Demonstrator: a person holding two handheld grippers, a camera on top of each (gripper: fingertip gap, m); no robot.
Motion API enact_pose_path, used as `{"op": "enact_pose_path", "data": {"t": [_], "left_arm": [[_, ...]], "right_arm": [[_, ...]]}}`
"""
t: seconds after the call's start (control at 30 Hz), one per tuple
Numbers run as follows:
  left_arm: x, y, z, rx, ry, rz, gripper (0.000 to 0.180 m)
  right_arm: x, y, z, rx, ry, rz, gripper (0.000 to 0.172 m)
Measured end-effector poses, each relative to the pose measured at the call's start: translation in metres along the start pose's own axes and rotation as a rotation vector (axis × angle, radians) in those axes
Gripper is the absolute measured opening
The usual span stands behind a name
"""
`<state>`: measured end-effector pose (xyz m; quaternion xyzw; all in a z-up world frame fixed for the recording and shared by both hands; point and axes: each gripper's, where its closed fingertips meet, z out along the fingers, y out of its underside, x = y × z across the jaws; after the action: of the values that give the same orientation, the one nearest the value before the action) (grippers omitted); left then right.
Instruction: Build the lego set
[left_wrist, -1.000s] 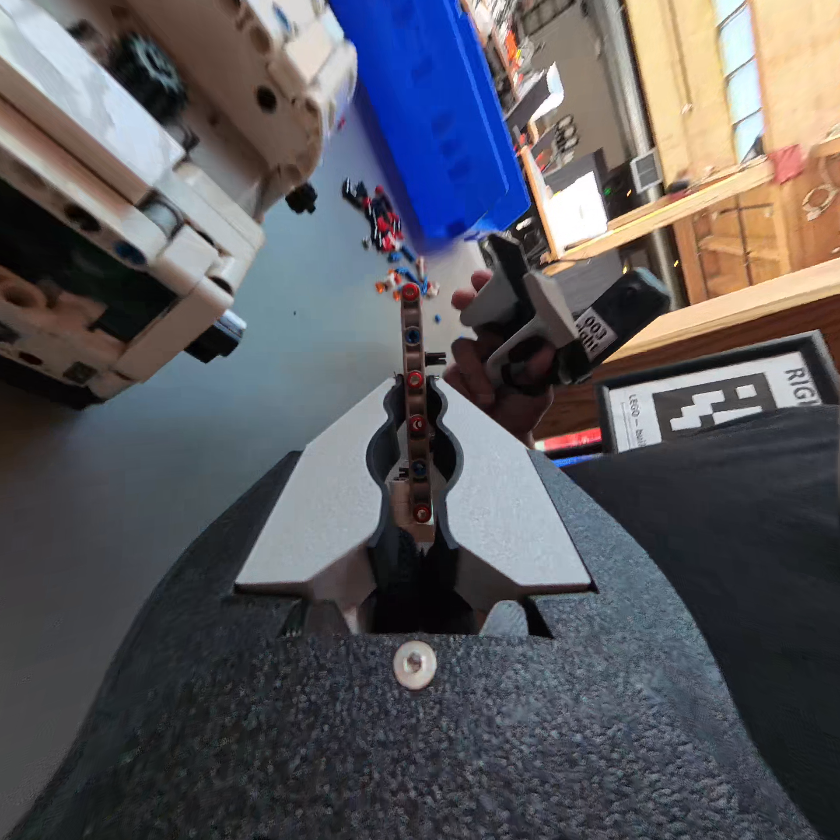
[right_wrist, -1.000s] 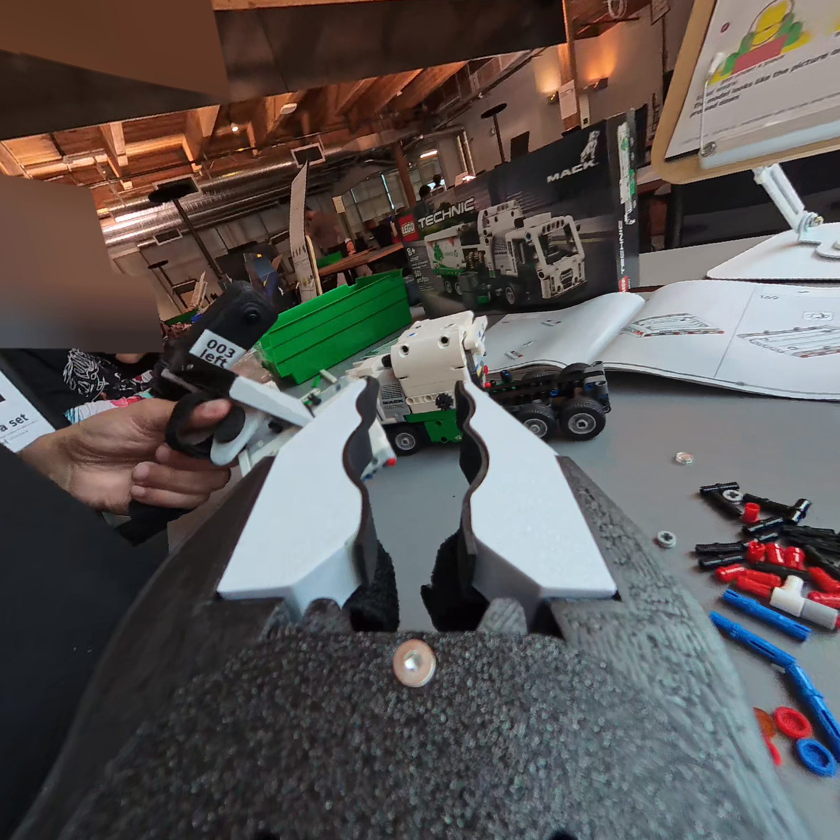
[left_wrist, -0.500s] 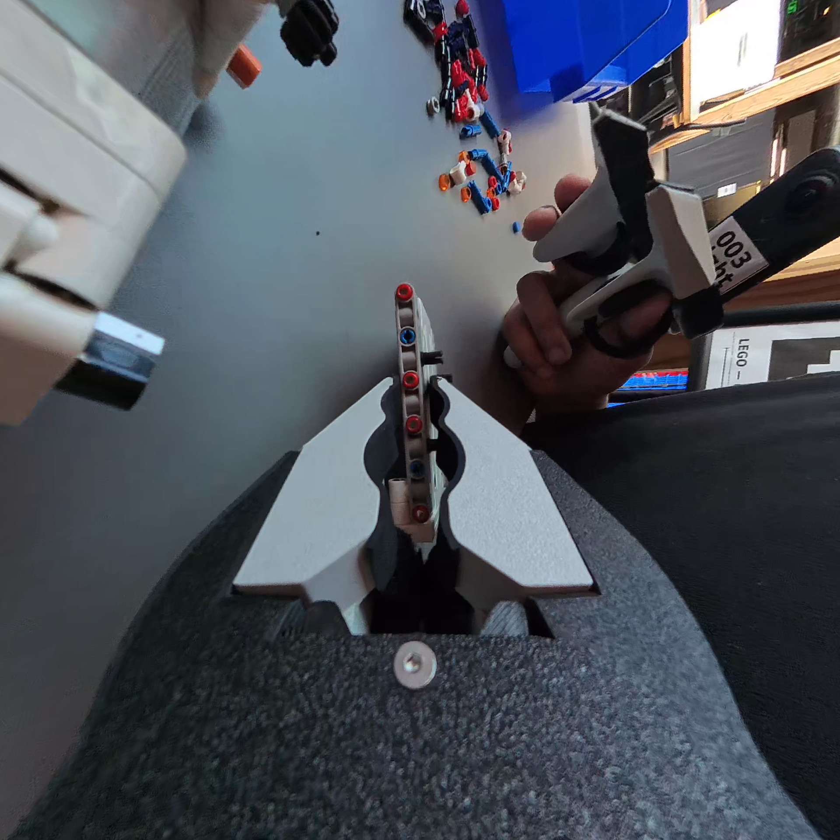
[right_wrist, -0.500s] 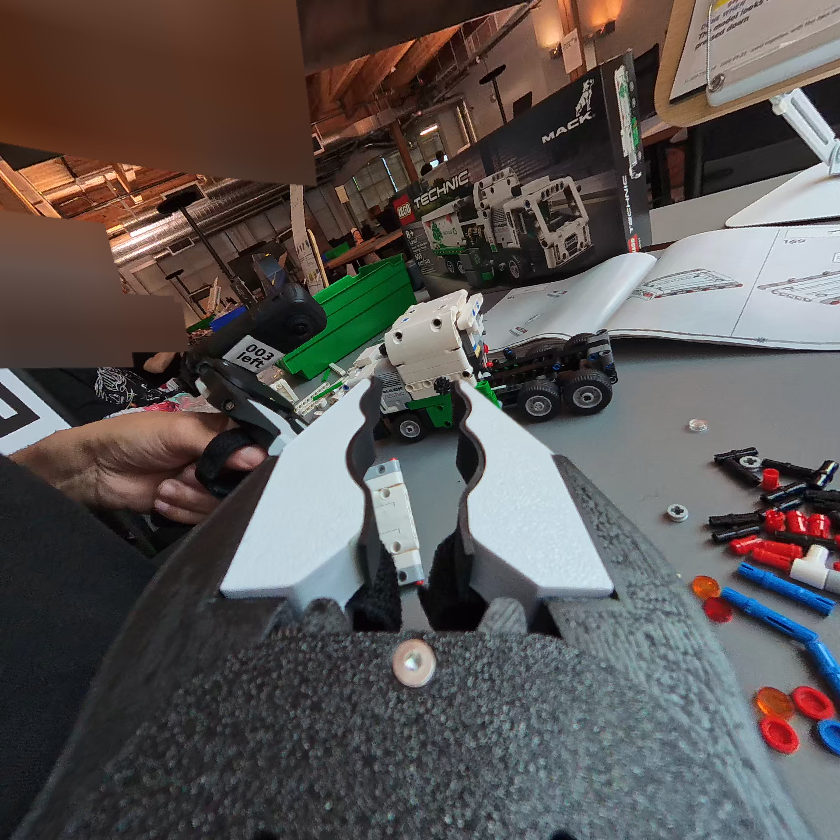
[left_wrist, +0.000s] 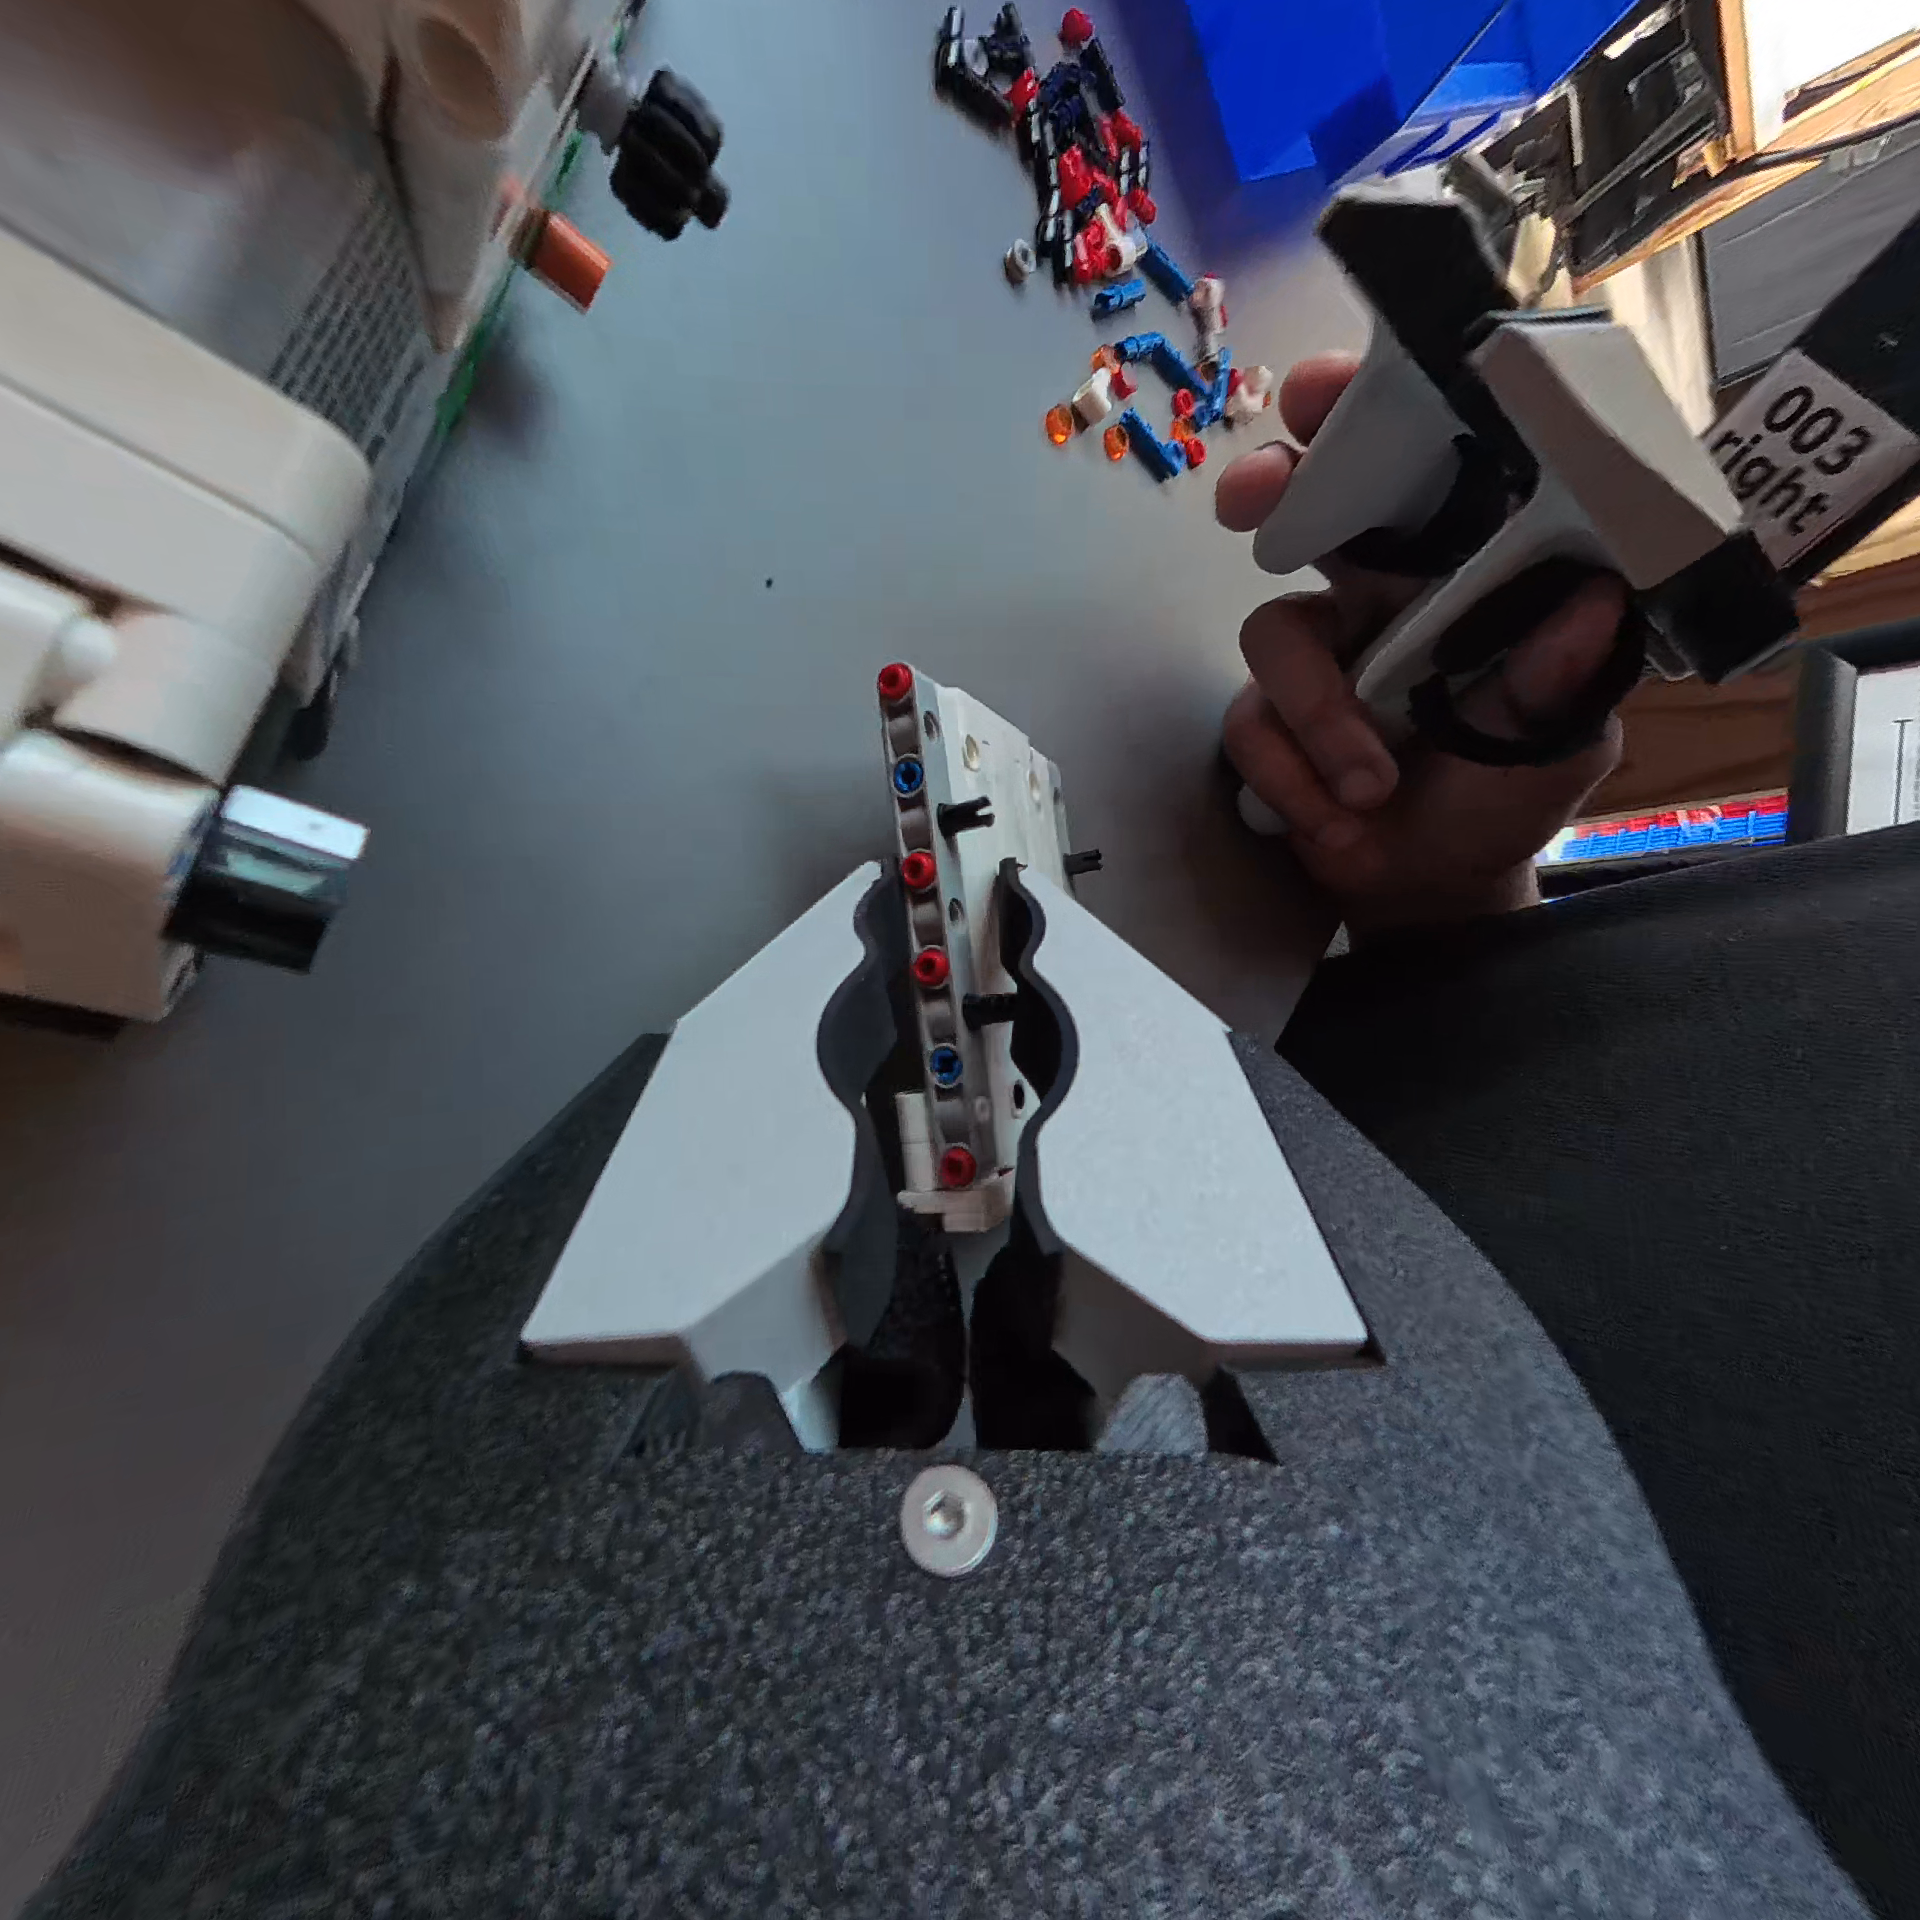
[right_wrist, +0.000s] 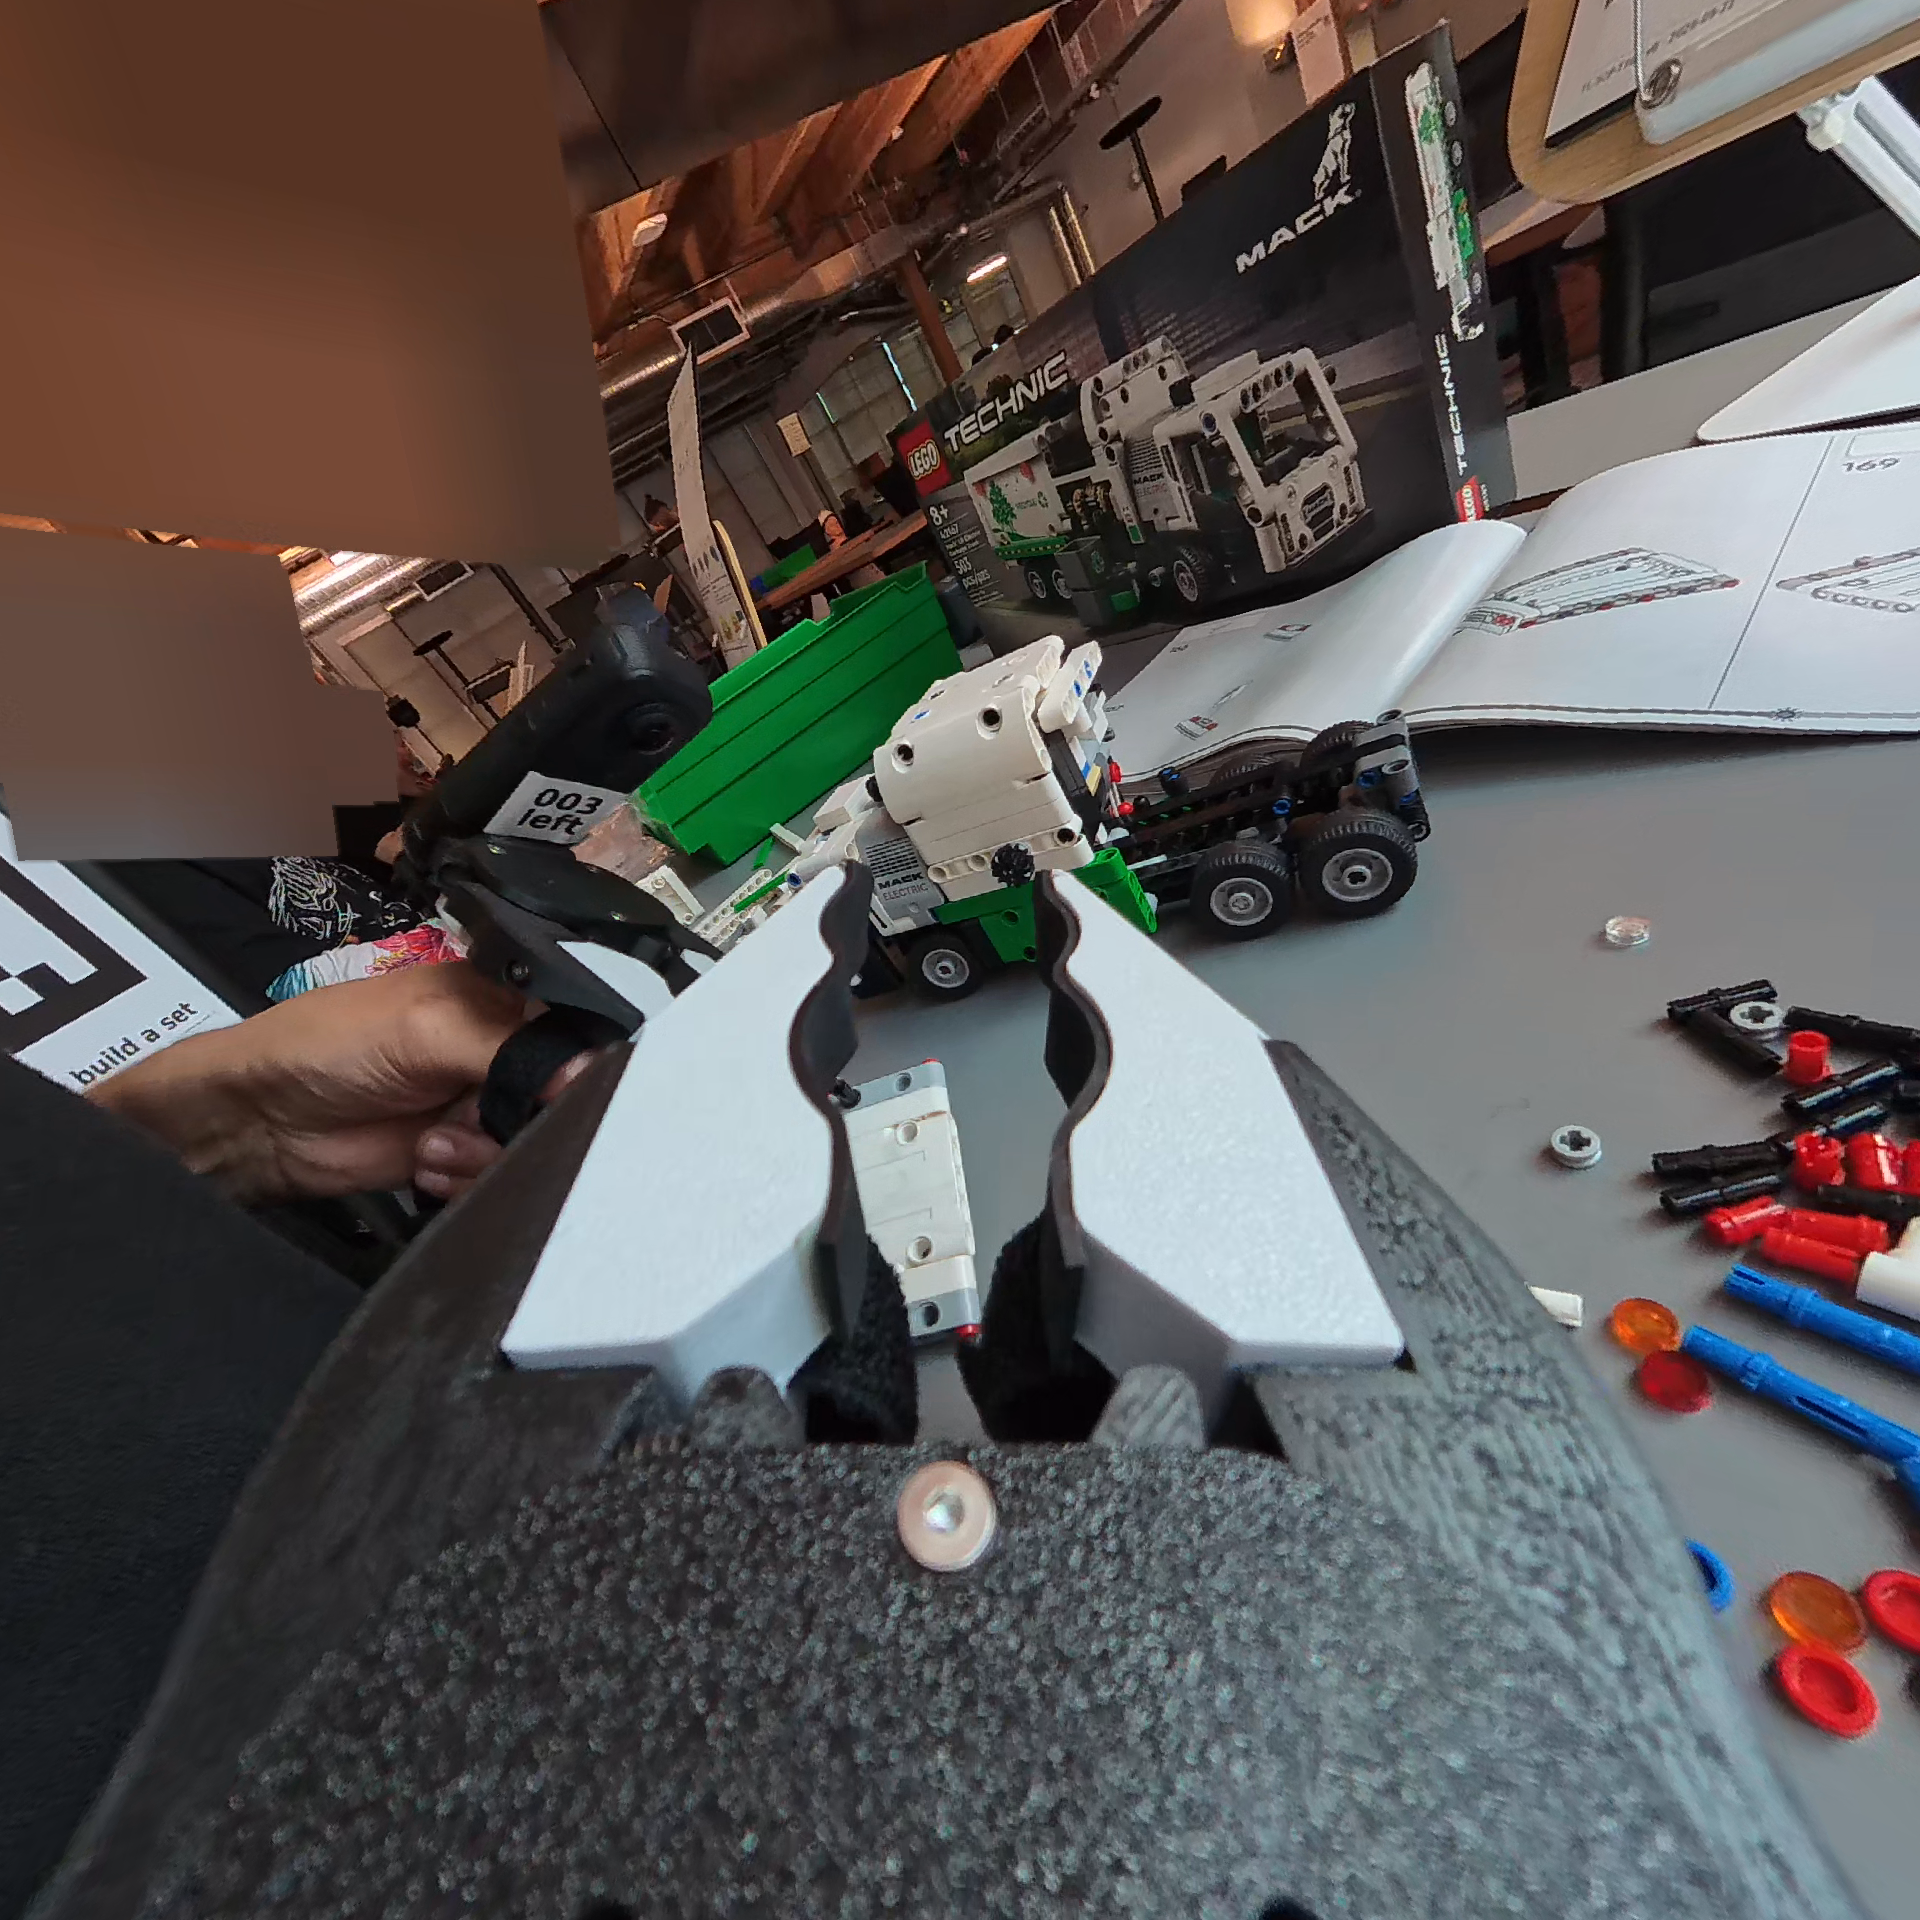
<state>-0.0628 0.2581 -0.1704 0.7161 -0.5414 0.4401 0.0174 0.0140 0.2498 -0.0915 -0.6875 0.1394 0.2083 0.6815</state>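
Between the fingers of the left gripper (left_wrist: 940, 883) stands a white and grey brick panel (left_wrist: 961, 935), set on edge, with red and blue pins along its near edge and black pins sticking out of its side. The jaws are parted a little: there is a dark gap between the left pad and the panel, while the right pad lies close against the panel's side, so the panel sits loosely rather than pinched. The panel's far end reaches past the fingertips over the grey table (left_wrist: 644, 644).

The right gripper (right_wrist: 945, 904) is spread wide with nothing pressed between its pads. In its view the same panel (right_wrist: 904, 1174) shows low between its fingers, close to the left finger (right_wrist: 717, 1122); whether it touches that finger I cannot tell. The left gripper's black body (right_wrist: 561, 831) and the hand (right_wrist: 332, 1081) holding it lie just to the left.

Beyond the right gripper's fingertips stands a white, green and black toy truck (right_wrist: 1039, 821) on the table, its wheeled frame toward the right. Behind it lie an open booklet (right_wrist: 1558, 623), a green bin (right_wrist: 810, 707) and the dark set box (right_wrist: 1247, 343). To the right, loose red, blue and black pins (right_wrist: 1829, 1195) and round orange and red studs (right_wrist: 1813, 1621) are scattered on the table.

In the left view the truck's white cab (left_wrist: 177, 520) looms blurred at the left, the pile of small parts (left_wrist: 1122, 260) lies farther off near a blue bin (left_wrist: 1351, 73), and the right gripper in its hand (left_wrist: 1382, 727) is at the right.
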Motion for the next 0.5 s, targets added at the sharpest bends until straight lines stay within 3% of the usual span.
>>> {"op": "enact_pose_path", "data": {"t": [0.23,0.5], "left_arm": [[0.023,-0.036,-0.027,0.232,0.015,0.169,0.006],[0.038,-0.07,-0.073,0.603,0.28,-0.101,0.006]], "right_arm": [[-0.004,-0.004,-0.002,0.02,-0.037,0.027,0.031],[-0.031,0.012,0.006,-0.058,-0.146,-0.021,0.037]]}}
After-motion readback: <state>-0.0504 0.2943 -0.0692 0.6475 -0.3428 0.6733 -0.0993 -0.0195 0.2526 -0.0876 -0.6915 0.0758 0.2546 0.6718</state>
